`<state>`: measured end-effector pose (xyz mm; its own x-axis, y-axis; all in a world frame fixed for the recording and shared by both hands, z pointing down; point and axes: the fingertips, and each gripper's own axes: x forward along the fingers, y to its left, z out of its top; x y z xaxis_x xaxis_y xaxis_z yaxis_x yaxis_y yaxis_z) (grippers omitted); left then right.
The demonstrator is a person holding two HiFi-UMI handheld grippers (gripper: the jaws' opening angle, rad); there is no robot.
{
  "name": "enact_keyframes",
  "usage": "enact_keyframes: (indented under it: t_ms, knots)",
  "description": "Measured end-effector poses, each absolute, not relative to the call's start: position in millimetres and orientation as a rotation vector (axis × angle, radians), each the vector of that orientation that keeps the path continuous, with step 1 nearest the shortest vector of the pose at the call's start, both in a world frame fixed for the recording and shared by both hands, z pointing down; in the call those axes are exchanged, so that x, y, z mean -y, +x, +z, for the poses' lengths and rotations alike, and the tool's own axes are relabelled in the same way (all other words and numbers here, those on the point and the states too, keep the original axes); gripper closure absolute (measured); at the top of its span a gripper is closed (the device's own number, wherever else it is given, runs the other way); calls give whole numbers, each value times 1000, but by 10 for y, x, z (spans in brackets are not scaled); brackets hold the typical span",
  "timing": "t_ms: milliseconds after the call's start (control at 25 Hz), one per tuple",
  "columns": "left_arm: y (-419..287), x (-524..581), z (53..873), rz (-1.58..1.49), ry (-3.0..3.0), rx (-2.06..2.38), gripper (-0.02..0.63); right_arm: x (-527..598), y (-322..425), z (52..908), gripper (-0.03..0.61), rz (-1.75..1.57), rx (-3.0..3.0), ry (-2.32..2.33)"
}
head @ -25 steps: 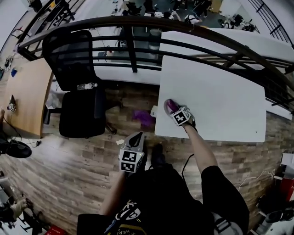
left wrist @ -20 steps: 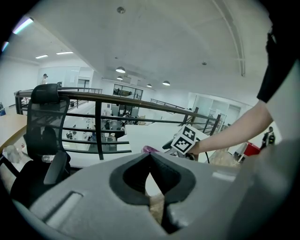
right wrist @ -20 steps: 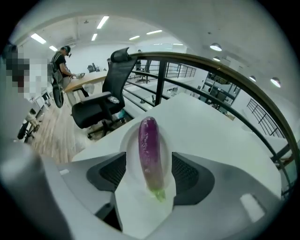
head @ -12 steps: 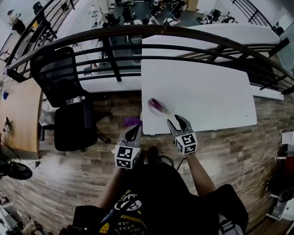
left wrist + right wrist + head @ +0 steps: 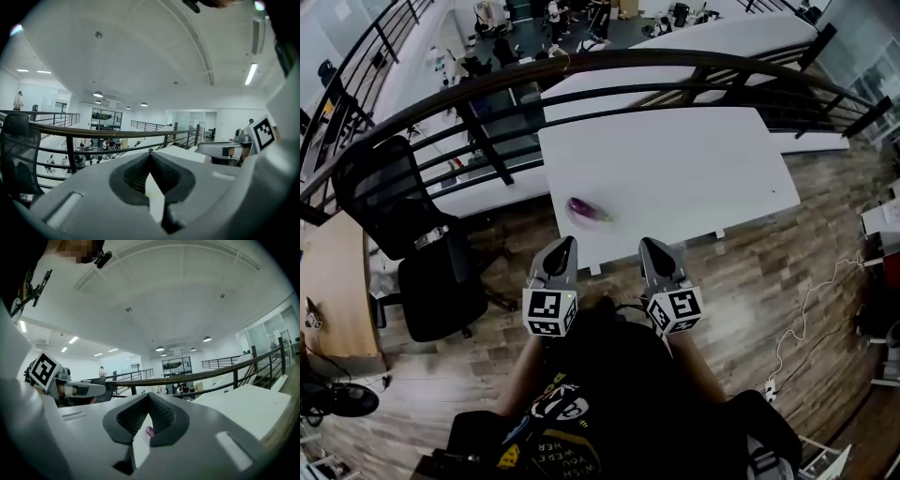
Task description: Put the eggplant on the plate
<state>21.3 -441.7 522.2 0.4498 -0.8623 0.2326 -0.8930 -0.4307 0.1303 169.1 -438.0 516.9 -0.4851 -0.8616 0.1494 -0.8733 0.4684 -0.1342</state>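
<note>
Both grippers are up in front of the person, side by side with a gap between them. They're over the wooden floor [image 5: 787, 309], just short of the near edge of the white table [image 5: 694, 178].

The left gripper [image 5: 565, 244] has its jaws closed tip to tip with nothing in them. Same for the right gripper [image 5: 648, 244], pinched together and empty.

The eggplant [image 5: 590, 212] lies on what looks like a small pale plate [image 5: 572, 204], close to the table's left edge and not far from the near edge. It's a bit ahead of the left gripper. To the right of it there's a broad stretch of tabletop.

A dark railing [image 5: 675, 61] curves past the far side. A black office chair [image 5: 422, 253] stands on the floor off to the left, well apart from the table.
</note>
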Motion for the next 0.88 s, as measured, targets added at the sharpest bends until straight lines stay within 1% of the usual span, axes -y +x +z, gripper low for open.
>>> enact_keyframes:
  t_ms: [440, 880]
  knots:
    - [312, 4274, 5244, 219, 2464, 1492, 608, 4242, 1837, 5220, 577, 363, 2608, 1587]
    - [110, 4241, 5238, 217, 2435, 1532, 609, 4277, 1575, 5250, 577, 356, 2627, 1507]
